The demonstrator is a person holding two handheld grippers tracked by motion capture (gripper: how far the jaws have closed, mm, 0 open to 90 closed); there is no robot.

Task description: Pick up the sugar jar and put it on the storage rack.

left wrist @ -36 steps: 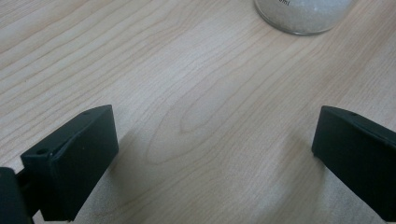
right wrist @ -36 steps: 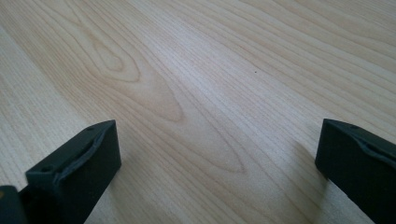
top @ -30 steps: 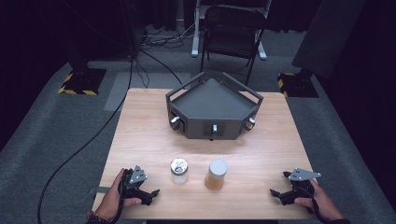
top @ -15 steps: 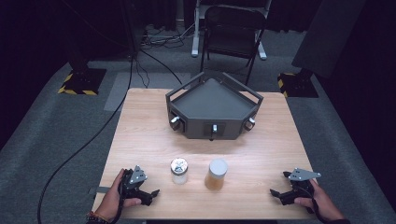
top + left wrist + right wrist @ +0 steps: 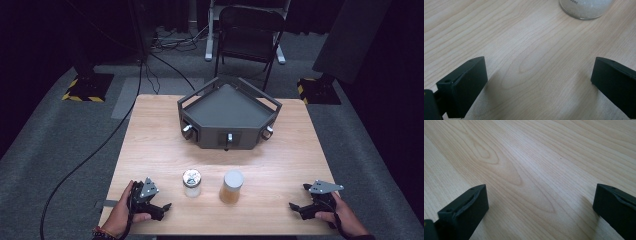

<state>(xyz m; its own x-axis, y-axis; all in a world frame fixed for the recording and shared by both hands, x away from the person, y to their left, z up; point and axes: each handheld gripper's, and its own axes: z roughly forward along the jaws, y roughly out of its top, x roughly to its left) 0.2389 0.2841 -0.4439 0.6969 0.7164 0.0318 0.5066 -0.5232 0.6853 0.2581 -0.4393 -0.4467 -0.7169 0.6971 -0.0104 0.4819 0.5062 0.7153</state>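
Observation:
Two jars stand near the front of the wooden table [image 5: 155, 145]. A small clear jar [image 5: 191, 183] with a metal lid holds white grains; its base shows at the top of the left gripper view as the clear jar [image 5: 585, 8]. A taller jar [image 5: 231, 186] with a white lid holds amber contents. My left gripper [image 5: 161, 209] rests at the front left, open, left of the small jar; its jaws [image 5: 539, 85] stand wide apart over bare wood. My right gripper [image 5: 296, 209] rests at the front right, open [image 5: 540, 207], with nothing between its jaws.
A dark grey three-sided tray-like device [image 5: 227, 115] with knobs on its front faces sits at the back middle of the table. A black chair [image 5: 248, 35] stands behind the table. Cables run across the grey floor at the left.

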